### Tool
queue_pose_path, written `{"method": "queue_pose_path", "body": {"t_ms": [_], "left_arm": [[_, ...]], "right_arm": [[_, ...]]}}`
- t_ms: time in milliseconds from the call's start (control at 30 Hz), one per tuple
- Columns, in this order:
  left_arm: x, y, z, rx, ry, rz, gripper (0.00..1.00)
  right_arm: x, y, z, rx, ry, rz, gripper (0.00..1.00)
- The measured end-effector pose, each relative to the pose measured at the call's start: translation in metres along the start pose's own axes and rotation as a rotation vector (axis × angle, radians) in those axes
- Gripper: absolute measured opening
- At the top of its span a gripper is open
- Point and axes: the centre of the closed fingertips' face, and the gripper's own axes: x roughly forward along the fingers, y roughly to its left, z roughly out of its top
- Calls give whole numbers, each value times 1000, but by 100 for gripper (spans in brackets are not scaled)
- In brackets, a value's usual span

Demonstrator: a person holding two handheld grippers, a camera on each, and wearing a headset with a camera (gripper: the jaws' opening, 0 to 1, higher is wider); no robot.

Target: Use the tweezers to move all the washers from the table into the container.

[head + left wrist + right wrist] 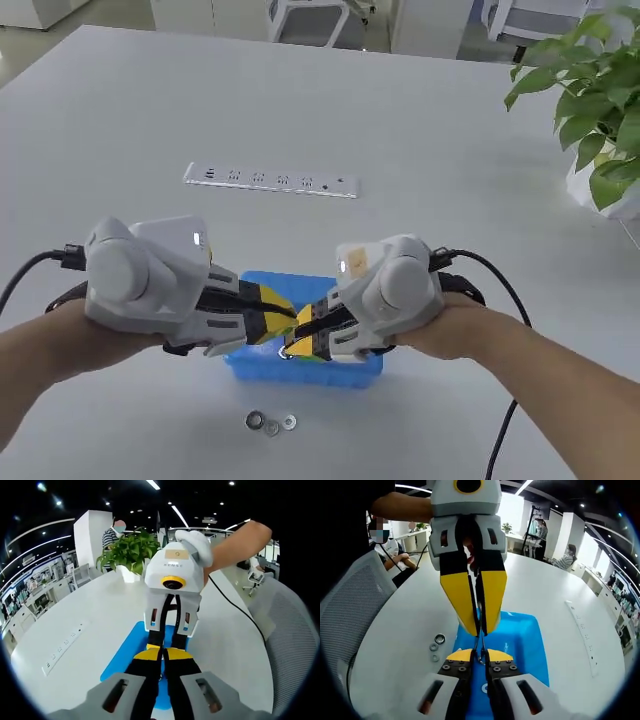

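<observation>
Lettering: in the left gripper view, the right gripper's white housing carries a small grey word (172,565) that appears to read "XENSE"; the last letter is uncertain. White marks on the container floor are unreadable.

The left gripper (162,653) is clamped on the tweezers (480,644). The right gripper (480,656) meets it tip to tip above the blue container (352,366). Its jaws stand a narrow gap apart, with the tweezers' end between them. Whether they grip it cannot be determined.

Three washers (270,423) lie on the table (300,100), just beside the container on the person's side.

Surface: a matte white table with a white power strip (270,181) and a potted plant (590,90) at the far right.

Room: an open office with strip ceiling lights, a mesh chair (350,610) and people in the background.
</observation>
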Motion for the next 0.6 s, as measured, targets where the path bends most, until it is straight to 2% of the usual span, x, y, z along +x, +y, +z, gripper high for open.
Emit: {"method": "queue_pose_path", "body": {"t_ms": [200,400,600], "left_arm": [[-3,1,5,1,-7,7,6],[-10,1,16,7,-26,19,6],[-16,3,23,8,-38,32,6]], "right_arm": [[-4,-1,3,7,-6,-11,10],[-8,-1,6,13,-9,-26,11],[-13,-1,11,20,-5,-51,17]]}}
